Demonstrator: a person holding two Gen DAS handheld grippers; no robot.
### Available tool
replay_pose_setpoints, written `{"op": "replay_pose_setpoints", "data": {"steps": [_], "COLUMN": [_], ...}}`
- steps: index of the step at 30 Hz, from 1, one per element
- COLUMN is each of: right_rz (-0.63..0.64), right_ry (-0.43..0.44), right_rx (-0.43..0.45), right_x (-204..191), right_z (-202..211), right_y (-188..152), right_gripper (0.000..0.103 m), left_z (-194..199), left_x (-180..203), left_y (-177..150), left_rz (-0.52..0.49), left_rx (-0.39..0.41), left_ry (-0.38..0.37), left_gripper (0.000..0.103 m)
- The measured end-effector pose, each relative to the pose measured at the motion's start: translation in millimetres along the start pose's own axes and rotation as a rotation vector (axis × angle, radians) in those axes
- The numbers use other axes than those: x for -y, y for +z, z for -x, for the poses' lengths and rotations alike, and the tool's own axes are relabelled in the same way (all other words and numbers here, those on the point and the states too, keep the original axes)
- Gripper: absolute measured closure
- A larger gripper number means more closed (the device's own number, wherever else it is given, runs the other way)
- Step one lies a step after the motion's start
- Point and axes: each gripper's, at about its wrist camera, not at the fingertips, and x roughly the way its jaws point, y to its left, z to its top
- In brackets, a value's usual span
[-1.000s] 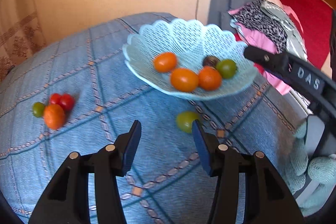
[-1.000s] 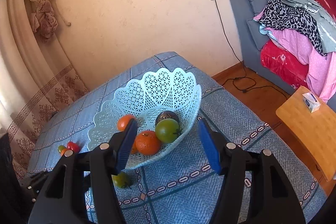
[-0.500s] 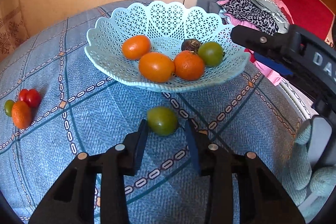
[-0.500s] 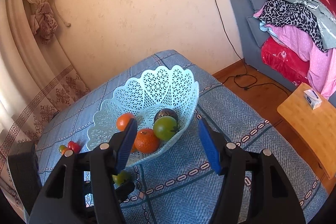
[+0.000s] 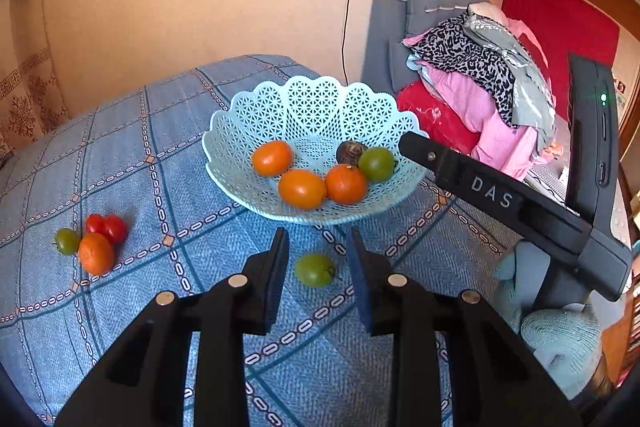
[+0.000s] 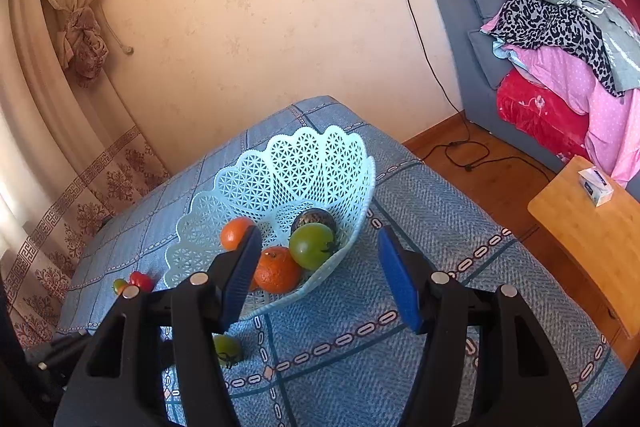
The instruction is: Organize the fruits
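A pale blue lattice basket (image 5: pixel 256 115) stands on the blue tablecloth and holds three orange fruits, a green tomato (image 5: pixel 376 164) and a dark fruit (image 5: pixel 349 151). A loose green tomato (image 5: pixel 314 269) lies on the cloth in front of the basket, between and just beyond the fingers of my open left gripper (image 5: pixel 317 255); the jaws do not touch it. My right gripper (image 6: pixel 318 263) is open and empty, above the basket's (image 6: pixel 304 163) near edge. The loose tomato (image 6: pixel 227 348) shows low in the right wrist view.
A small cluster lies on the cloth at the left: red tomatoes (image 5: pixel 107 227), a small green tomato (image 5: pixel 66 240) and an orange fruit (image 5: pixel 96 253). A sofa piled with clothes (image 5: pixel 480 75) stands to the right. A wooden side table (image 6: pixel 592 239) is beyond the table's right edge.
My left gripper closed in low around the green tomato, then pulled back and up and opened wider; the tomato stays on the cloth. The right gripper has barely moved.
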Motion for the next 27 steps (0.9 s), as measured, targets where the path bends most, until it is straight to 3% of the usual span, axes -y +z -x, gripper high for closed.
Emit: {"op": "replay_pose_setpoints", "data": {"steps": [4, 9, 16, 19, 27], "right_rz": [-0.007, -0.002, -0.002, 0.001, -0.011], "right_ry": [0.001, 0.003, 0.003, 0.003, 0.0], "right_rx": [-0.005, -0.015, -0.018, -0.018, -0.011], "right_x": [1.8, 0.6, 0.6, -0.1, 3.4], "right_z": [-0.9, -3.4, -5.2, -5.2, -4.6], "right_y": [0.1, -0.7, -1.2, -1.5, -0.4], "right_gripper": [0.041, 0.041, 0.041, 0.041, 0.041], "left_z": [-17.6, -43.0, -67.3, -64.1, -19.9], "left_x": [-4.8, -8.0, -7.4, -7.3, 5.0], "left_y": [-8.1, -19.6, -19.3, -19.9, -14.3], "left_rz": [0.034, 0.056, 0.066, 0.049, -0.027], "left_rx": [-0.065, -0.127, -0.155, -0.15, -0.065], "left_ry": [-0.007, -0.005, -0.021, -0.033, -0.066], "left_gripper": [0.059, 0.059, 0.06, 0.072, 0.072]}}
